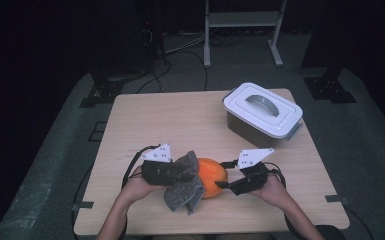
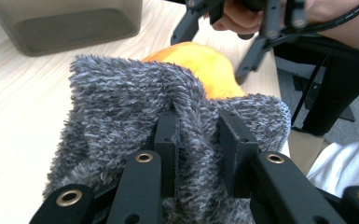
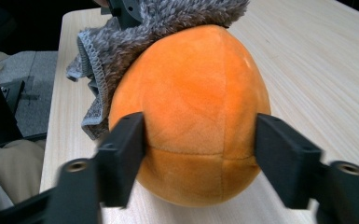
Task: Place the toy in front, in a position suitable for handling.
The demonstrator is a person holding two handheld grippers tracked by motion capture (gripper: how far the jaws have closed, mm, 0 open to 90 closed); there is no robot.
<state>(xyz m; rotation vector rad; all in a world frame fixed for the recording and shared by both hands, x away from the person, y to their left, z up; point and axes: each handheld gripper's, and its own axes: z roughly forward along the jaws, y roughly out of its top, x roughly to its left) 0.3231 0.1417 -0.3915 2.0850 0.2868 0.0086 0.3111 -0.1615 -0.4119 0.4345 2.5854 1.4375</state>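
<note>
Person's forearms enter from the near table edge in the high view, one black two-jaw gripper per hand. Left gripper (image 1: 180, 172) is clamped on a fuzzy grey knit cloth (image 1: 185, 185); in the left gripper view the jaws pinch a fold of that cloth (image 2: 168, 116) between the pads, fabric bunched up and over them. Cloth hangs down from the grip toward the near edge of the light wooden table (image 1: 145, 120) and drapes against the left side of a round orange plush ball (image 1: 211, 176).

Ball sits on the tabletop, near-centre, between the two grippers. In the right gripper view the ball (image 3: 191, 112) is between the jaws of the right gripper (image 3: 200, 149): the left pad lies against the plush, the right pad is at the ball's edge; contact on that side too close to call, no dent in the plush. Not a firm grip, jaws read as open around the ball. Grey cloth (image 3: 121, 42) covers the ball's far upper side there. In the high view the right gripper (image 1: 230, 186) touches the ball's right side; in the left gripper view it (image 2: 214, 49) stands behind the ball (image 2: 200, 65), jaws straddling it.

Farther back, right of centre on the table: grey plastic box with a white lid and a handle (image 1: 262, 112), lid on, well apart from the ball.

Beyond the table: dark floor, cables, a metal stand's legs (image 1: 242, 30).
</note>
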